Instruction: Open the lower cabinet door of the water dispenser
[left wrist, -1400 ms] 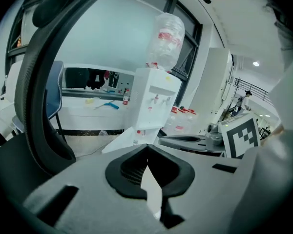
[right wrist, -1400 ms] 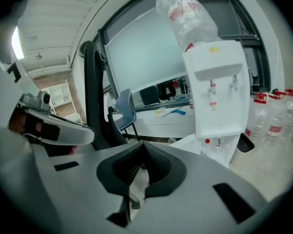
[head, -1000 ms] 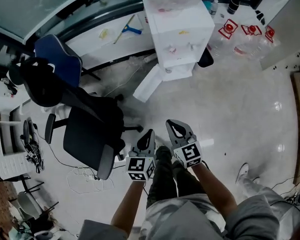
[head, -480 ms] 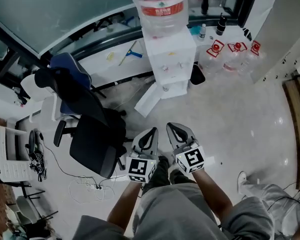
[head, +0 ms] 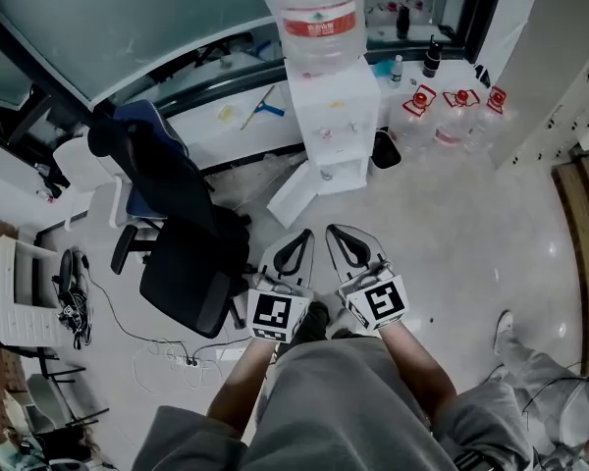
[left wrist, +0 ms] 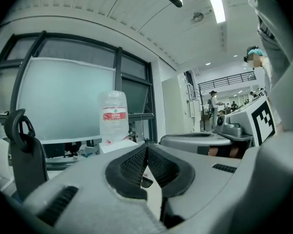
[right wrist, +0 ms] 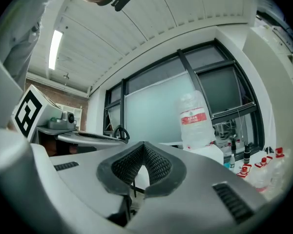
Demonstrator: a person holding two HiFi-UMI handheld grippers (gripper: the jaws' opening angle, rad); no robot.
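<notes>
Raised and backed off the water dispenser point(head: 332, 116) at 12 o'clock since a second ago. Left claw point(head: 302, 236), right claw point(head: 336, 232) pinched closed, empty. Cabinet door point(head: 293, 194) looks ajar; likely done.

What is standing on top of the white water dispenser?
A large clear bottle with a red label stands on the dispenser. The bottle's own body covers its mouth, and whether it holds water cannot be told.
</notes>
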